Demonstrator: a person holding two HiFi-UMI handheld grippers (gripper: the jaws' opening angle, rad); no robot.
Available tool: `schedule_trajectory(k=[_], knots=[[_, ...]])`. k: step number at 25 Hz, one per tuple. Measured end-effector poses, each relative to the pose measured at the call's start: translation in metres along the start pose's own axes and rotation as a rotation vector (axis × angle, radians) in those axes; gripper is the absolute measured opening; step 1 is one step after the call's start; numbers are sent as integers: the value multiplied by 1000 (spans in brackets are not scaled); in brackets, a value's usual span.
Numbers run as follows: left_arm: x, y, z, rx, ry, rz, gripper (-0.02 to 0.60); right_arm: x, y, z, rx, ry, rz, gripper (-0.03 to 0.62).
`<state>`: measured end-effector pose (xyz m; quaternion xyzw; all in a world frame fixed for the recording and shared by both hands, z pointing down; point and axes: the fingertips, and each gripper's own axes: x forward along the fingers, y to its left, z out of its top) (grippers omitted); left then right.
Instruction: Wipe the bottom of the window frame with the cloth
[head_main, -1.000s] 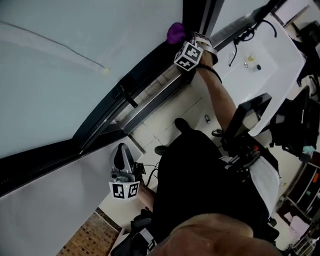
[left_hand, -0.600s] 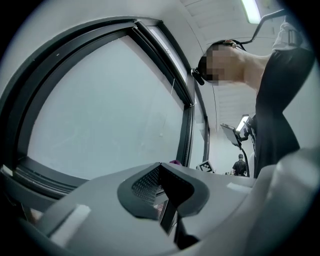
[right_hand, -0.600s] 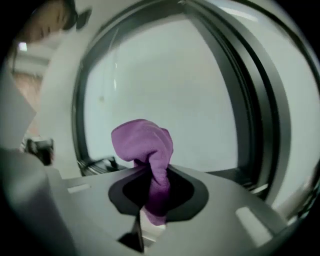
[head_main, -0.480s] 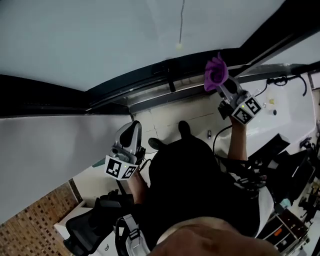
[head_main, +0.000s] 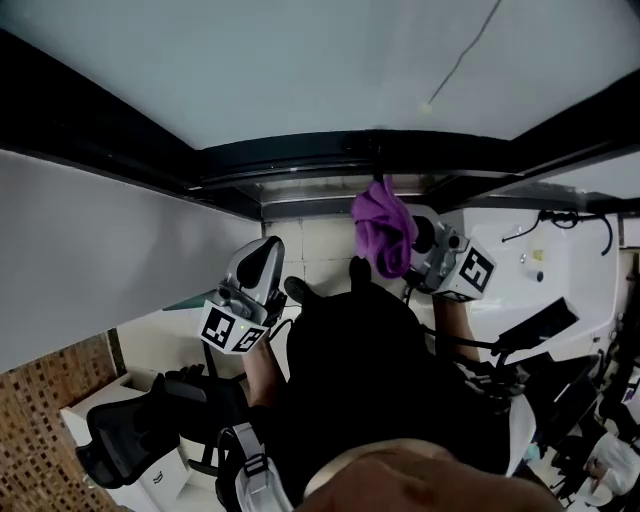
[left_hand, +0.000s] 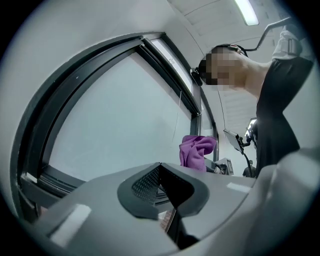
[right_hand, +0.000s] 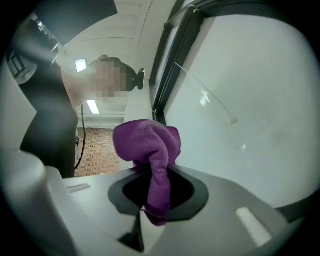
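Since half a second ago, the right gripper (right_hand: 155, 192) has come lower. Its jaws are clamped on the one purple cloth (head_main: 383, 228), just under the window frame (head_main: 330, 160). The left gripper (left_hand: 161, 186) is empty, with its jaws together. White tiles (head_main: 320, 250) lie below the frame, and one black chair (head_main: 130, 435) stands at lower left.

Purple cloth (head_main: 383, 228), crumpled into a bunch, pinched between the jaws of the right gripper (right_hand: 158, 196); just below the dark window frame (head_main: 300, 158); contact unclear.
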<state>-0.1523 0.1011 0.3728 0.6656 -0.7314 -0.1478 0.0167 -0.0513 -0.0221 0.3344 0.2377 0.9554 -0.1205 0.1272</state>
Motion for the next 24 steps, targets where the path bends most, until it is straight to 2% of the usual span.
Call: schedule_trajectory(k=[9, 13, 17, 20, 24], knots=[[-24, -5, 13, -14, -79, 84, 0, 14, 43, -19, 77, 22, 169, 61], [-5, -16, 2, -32, -94, 128, 0, -3, 35, -21, 126, 18, 245, 61], [8, -31, -11, -14, -55, 191, 0, -25, 21, -24, 184, 36, 316, 61], [6, -36, -13, 13, -17, 240, 0, -32, 16, -26, 181, 48, 365, 61], [14, -40, -14, 36, 8, 277, 0, -41, -1, -26, 172, 33, 388, 61]])
